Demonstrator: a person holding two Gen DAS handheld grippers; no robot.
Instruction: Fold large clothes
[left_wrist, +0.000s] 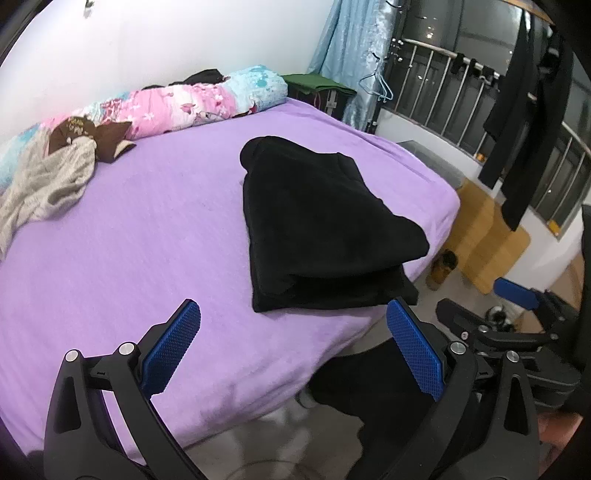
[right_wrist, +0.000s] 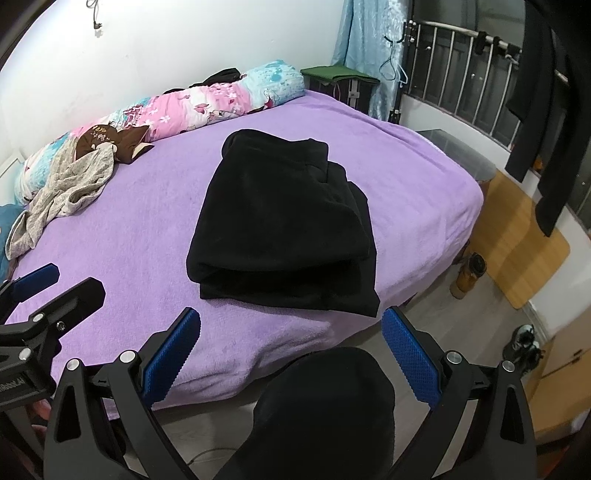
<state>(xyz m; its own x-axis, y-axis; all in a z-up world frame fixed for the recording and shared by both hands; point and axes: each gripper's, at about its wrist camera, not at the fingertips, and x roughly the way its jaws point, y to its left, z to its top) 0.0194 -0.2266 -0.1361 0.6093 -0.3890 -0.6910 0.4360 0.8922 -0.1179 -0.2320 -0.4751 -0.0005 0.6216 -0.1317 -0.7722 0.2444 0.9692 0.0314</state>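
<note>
**Purple bed, black garment folded**

The purple bed (left_wrist: 147, 240) carries a folded black garment (left_wrist: 317, 229) near its foot edge. Left gripper (left_wrist: 295, 350) and right gripper (right_wrist: 291, 354) hover short of it, jaws spread wide, holding nothing.

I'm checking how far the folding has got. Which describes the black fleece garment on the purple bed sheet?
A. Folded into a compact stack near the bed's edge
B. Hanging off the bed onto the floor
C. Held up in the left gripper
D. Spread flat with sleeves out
A: the black fleece garment lies in stacked layers on the purple bed sheet, with both the left gripper and right gripper open and empty.
</note>
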